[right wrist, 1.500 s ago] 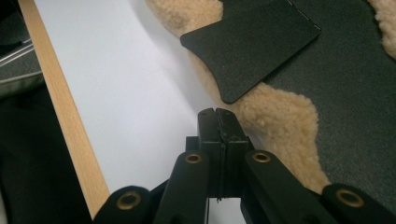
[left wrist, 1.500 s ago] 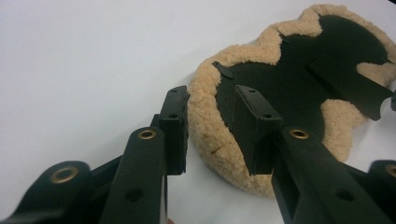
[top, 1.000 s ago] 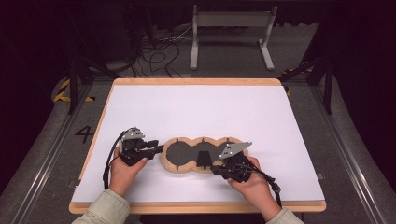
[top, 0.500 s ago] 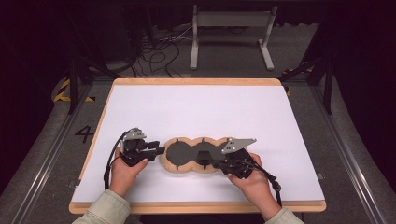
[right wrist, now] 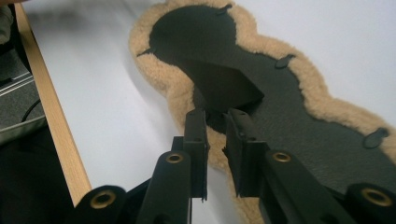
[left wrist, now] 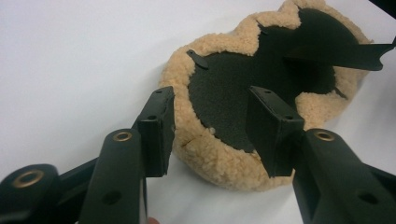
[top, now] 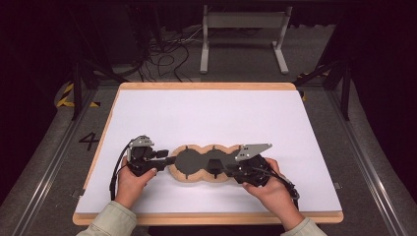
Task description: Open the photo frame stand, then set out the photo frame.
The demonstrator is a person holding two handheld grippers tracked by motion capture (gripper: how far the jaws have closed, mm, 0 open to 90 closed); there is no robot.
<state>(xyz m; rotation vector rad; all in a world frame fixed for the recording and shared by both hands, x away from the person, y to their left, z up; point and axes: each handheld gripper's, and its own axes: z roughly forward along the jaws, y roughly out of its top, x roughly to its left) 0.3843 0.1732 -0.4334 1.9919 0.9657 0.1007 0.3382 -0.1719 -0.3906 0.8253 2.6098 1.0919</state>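
Releasing tan fleece pad with black three-lobed centre, flat near table edge | left gripper jaws just opening, straddling left rim, no squeeze | right gripper jaws parting, black flap between, looks freed | placement seems done, withdrawal left

The person wears pale grey-green sleeves, seen at 6 o'clock of the high view. Each hand carries a black gripper. The left gripper has a small grey plate on top and a black cable looping at 9 o'clock. The right gripper has a grey three-cornered plate. The flat black jaws have brass-coloured rivets.
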